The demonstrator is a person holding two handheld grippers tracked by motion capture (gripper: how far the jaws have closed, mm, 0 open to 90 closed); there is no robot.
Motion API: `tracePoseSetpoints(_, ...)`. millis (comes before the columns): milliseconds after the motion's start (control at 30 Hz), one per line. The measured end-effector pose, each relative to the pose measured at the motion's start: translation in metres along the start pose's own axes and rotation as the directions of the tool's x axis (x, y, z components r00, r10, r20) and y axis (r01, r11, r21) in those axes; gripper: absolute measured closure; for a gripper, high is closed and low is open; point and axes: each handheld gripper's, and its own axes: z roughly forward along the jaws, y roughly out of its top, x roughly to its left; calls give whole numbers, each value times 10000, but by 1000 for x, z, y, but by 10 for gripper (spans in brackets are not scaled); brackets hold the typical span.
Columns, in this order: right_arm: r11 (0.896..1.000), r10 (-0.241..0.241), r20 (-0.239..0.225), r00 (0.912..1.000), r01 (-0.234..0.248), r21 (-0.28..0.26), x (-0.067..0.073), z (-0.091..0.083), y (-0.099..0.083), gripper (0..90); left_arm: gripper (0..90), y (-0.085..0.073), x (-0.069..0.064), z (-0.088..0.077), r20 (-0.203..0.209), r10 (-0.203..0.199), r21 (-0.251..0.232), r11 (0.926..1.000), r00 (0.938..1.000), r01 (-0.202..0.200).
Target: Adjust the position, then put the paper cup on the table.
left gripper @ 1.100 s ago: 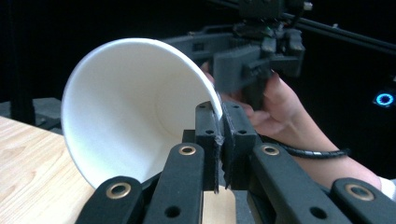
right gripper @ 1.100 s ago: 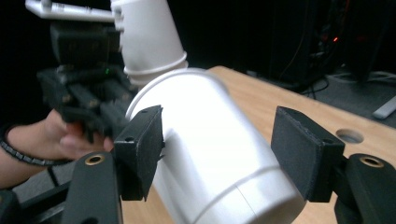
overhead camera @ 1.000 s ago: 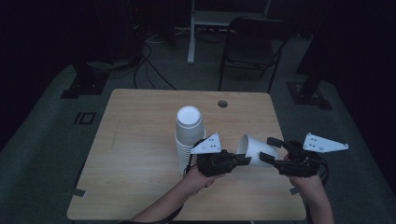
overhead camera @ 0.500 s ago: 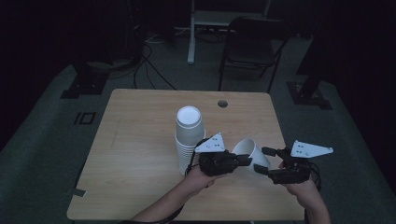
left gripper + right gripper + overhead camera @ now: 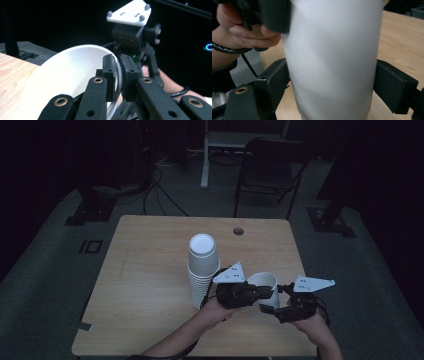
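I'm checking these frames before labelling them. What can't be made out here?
- Whether the right claw actually presses the cup: in the right gripper view its fingers sit beside the blurred wall.
- The cup's bottom: cut off by the lower edge there.
- How many cups are in the stack: high view, too dim and small.
- The left claw hides part of the rim.

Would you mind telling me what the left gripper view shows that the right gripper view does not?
The left gripper view alone shows the left claw pinching the cup's rim, the cup's white inside, and the right claw's grey plate. The right gripper view alone shows the right claw standing open on either side of the cup's outer wall, and the left hand. Both show the white cup and the wooden table.
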Motion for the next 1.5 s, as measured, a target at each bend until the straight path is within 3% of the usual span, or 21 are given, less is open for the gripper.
tracePoseSetpoints(67,10000,-2,-13,10000,2,24,1,5,0,179,837,0,-1,2,106,67,56,10000,9999,-68)
tracePoseSetpoints(100,10000,21,-52,10000,-21,-10,2,7,0,181,834,0,0,4,367,-44,112,9999,9993,40)
tracePoseSetpoints(133,10000,28,-159,9999,-29,-87,2,9,0,184,832,0,0,4,367,-44,112,9999,9993,40)
tracePoseSetpoints(200,9999,-48,-42,10000,47,-90,3,12,0,186,828,1,-3,6,137,339,230,9992,9993,-342)
tracePoseSetpoints(333,9994,-33,-35,10000,32,-351,3,11,1,189,804,3,-2,3,217,233,-92,9997,9995,-231)
tracePoseSetpoints(467,9994,-55,272,9996,64,-338,2,10,1,190,698,5,-7,-1,137,366,-305,9989,9992,-362)
tracePoseSetpoints(500,9991,133,431,9990,-116,-410,-2,8,0,190,567,7,-11,-5,-70,596,-301,9978,9982,-598)
tracePoseSetpoints(567,9991,165,519,9985,-144,-407,-4,7,0,190,527,7,-13,-6,-235,681,-333,9971,9974,-688)
tracePoseSetpoints(600,9977,362,688,9970,-322,-594,-8,3,-2,190,398,7,-15,-7,-487,767,-400,9961,9959,-787)
tracePoseSetpoints(633,9968,446,736,9963,-395,-696,-10,1,-2,190,397,7,-15,-10,-495,608,-459,9970,9969,-631)
tracePoseSetpoints(767,9960,507,997,9937,-429,-787,-13,-3,-2,190,297,3,-15,-12,-840,648,-561,9960,9944,-696)
tracePoseSetpoints(833,9959,530,1033,9932,-450,-787,-14,-3,-2,191,283,2,-15,-14,-881,647,-557,9960,9940,-698)
tracePoseSetpoints(900,9964,493,1191,9917,-407,-737,-15,-4,-3,190,214,2,-15,-17,-841,678,-652,9952,9941,-734)
tracePoseSetpoints(1000,9960,536,1220,9911,-444,-772,-15,-4,-3,190,207,2,-15,-20,-796,729,-674,9946,9942,-784)
tracePoseSetpoints(1033,9959,545,1225,9910,-451,-783,-15,-4,-3,190,207,2,-17,-22,-1007,916,-640,9931,9907,-983)
tracePoseSetpoints(1133,9959,512,1302,9902,-409,-805,-15,-4,-2,190,191,2,-21,-25,-1110,1164,-545,9909,9870,-1230)
tracePoseSetpoints(1300,9942,597,1405,9883,-463,-969,-17,-6,-2,190,166,1,-25,-31,-1442,1420,-274,9887,9793,-1474)
tracePoseSetpoints(1433,9928,629,1533,9862,-461,-1107,-18,-7,-2,189,166,0,-27,-38,-1390,1404,-279,9890,9803,-1456)
tracePoseSetpoints(1500,9918,660,1719,9829,-458,-1189,-19,-8,-2,190,166,-1,-29,-41,-1497,1496,-227,9877,9774,-1546)
